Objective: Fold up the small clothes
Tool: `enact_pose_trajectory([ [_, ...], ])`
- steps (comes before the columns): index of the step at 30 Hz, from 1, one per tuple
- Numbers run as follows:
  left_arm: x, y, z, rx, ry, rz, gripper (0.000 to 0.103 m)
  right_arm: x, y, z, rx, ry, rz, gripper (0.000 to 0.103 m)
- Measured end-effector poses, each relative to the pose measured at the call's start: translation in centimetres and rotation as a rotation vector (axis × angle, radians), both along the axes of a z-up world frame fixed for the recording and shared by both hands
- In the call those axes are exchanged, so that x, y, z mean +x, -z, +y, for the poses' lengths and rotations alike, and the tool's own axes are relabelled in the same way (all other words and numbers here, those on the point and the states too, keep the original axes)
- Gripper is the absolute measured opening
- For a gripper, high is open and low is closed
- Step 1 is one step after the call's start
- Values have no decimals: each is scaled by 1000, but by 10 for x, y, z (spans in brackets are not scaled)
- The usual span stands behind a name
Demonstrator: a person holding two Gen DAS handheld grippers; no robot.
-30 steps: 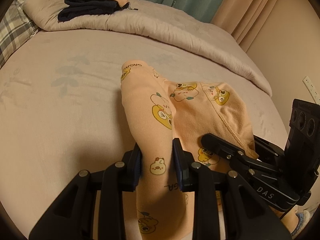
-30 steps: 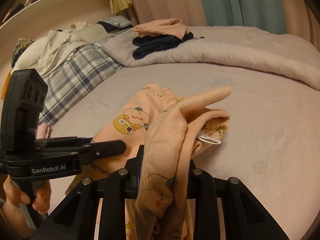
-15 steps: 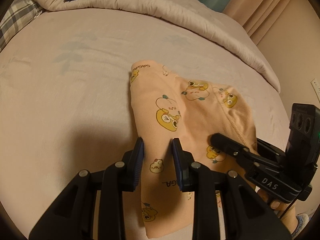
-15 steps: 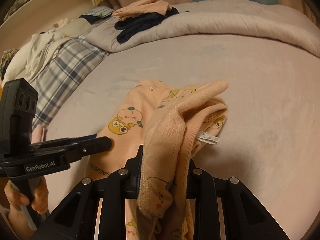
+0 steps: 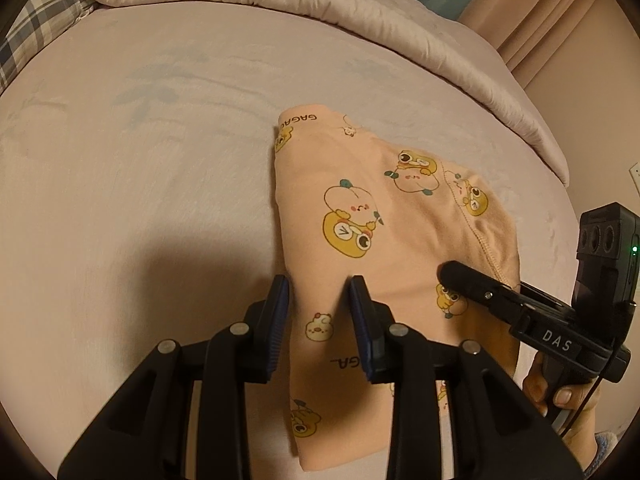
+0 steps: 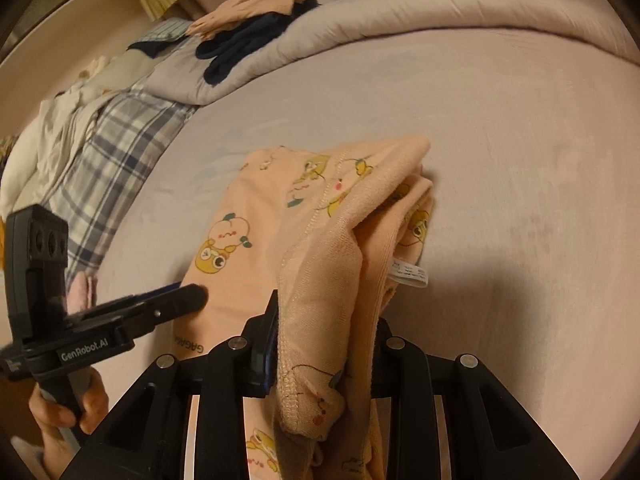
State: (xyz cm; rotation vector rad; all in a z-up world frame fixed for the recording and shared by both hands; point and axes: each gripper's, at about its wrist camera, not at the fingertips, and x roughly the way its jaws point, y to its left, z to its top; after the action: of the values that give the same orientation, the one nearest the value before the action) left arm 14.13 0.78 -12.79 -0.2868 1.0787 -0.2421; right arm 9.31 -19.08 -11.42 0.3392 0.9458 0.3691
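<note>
Small peach pants (image 5: 360, 216) printed with yellow cartoon animals lie folded on the bed; they also show in the right wrist view (image 6: 248, 232). My left gripper (image 5: 320, 292) is open, its pads on either side of the near leg fabric with gaps showing. My right gripper (image 6: 320, 320) is shut on the bunched waistband (image 6: 332, 280), held slightly above the bed. A white care label (image 6: 408, 274) hangs from the waistband. Each gripper shows in the other's view, the right one (image 5: 452, 276) and the left one (image 6: 192, 294).
A rolled duvet (image 5: 320, 12) runs along the far side of the bed, with folded dark and peach clothes (image 6: 256, 20) on it. A plaid blanket (image 6: 100, 152) and white cloth lie at the left. Curtains (image 5: 540, 8) hang behind. The pinkish bedsheet (image 5: 120, 160) surrounds the pants.
Both grippers have lowered the pants onto the bed, so the fabric lies flatter. My left gripper's pads have opened off the leg fabric. The right stays clamped on the waistband.
</note>
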Motion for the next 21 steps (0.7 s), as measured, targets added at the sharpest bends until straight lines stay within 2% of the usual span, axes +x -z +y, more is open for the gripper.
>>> enact_pose_trajectory([
  [21, -1, -1, 1, 2, 1, 13, 32, -2, 1, -5, 20, 23, 30, 31],
])
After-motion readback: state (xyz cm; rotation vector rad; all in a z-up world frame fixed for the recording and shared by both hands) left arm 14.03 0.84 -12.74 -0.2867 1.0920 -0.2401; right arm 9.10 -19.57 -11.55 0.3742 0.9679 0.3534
